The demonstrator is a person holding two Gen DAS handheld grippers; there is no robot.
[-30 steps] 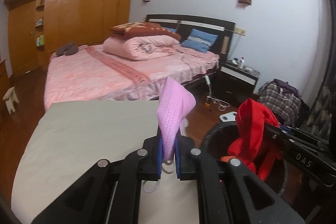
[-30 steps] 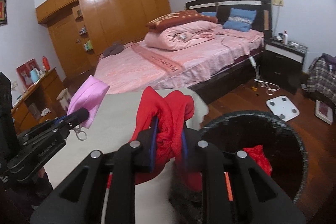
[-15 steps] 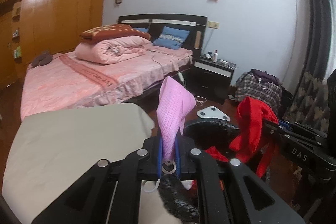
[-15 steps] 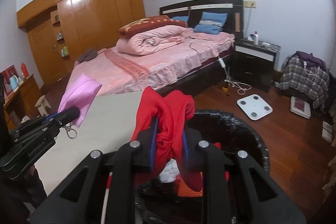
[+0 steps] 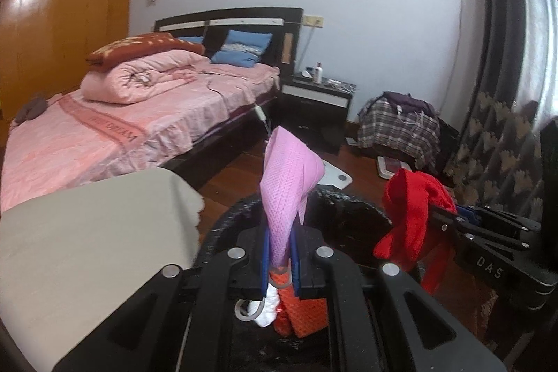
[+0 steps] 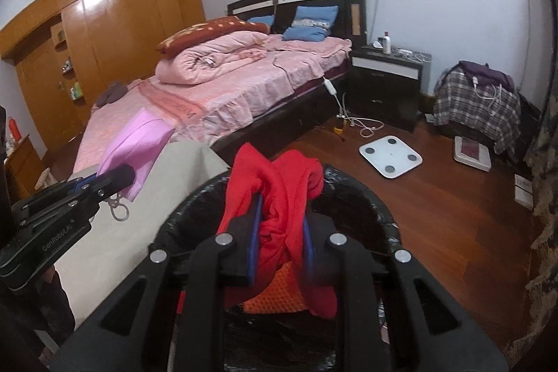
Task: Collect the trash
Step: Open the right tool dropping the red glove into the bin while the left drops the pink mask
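My left gripper [image 5: 279, 258] is shut on a pink face mask [image 5: 286, 183] that stands up from its blue pads, ear loops dangling below. It hangs over the near rim of a black-lined trash bin [image 5: 352, 215]. My right gripper [image 6: 280, 234] is shut on a crumpled red cloth [image 6: 279, 194], held over the same trash bin [image 6: 362, 197]. Orange netting [image 6: 273, 297] and white scraps lie inside the bin. In the right wrist view the left gripper [image 6: 115, 178] with the pink mask [image 6: 137, 143] shows at left; in the left wrist view the red cloth [image 5: 413, 215] shows at right.
A grey-covered table [image 5: 87, 250] lies left of the bin. Behind it is a pink bed [image 6: 244, 82], a dark nightstand [image 6: 385, 86], a white scale [image 6: 390, 156] on the wooden floor, and a plaid-covered pile [image 6: 477, 96]. A patterned curtain [image 5: 495, 149] hangs at right.
Both grippers have swung right from above the grey table to above the trash bin, each still clamping its item. The bin's inside has come into view beneath them.
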